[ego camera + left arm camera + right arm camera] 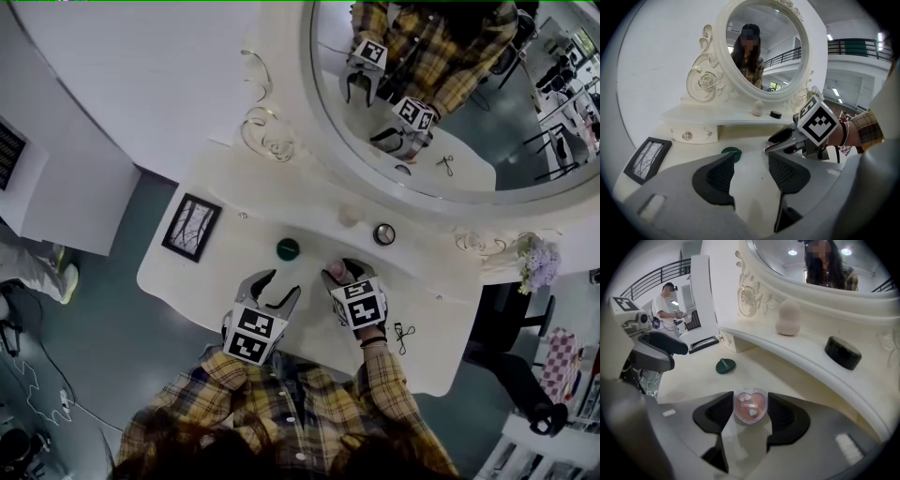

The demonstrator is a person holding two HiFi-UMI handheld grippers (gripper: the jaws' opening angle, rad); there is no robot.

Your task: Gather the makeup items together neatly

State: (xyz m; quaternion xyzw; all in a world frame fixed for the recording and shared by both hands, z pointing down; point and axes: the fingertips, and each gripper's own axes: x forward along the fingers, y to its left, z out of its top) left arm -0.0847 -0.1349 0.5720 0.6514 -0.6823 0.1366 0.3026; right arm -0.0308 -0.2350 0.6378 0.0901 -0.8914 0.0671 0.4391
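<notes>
A pink heart-shaped compact (pixel 750 405) sits between the pads of my right gripper (pixel 750 411), which is shut on it; both pads touch its sides. In the head view that gripper (pixel 342 272) is over the front middle of the white vanity table (pixel 234 178). I cannot tell whether the compact rests on the table. My left gripper (pixel 750 176) stands open with nothing in it, just left of the right one. A dark green round lid (pixel 725 365) lies ahead on the table. A pink makeup sponge (pixel 788 318) and a black round jar (pixel 842 352) stand on the raised shelf.
An oval mirror (pixel 450 84) in a carved white frame rises behind the shelf. A black picture frame (pixel 191 227) lies flat at the table's left end. A small black clip (pixel 404 335) lies near the front right edge. Another person (pixel 668 305) stands far off at the left.
</notes>
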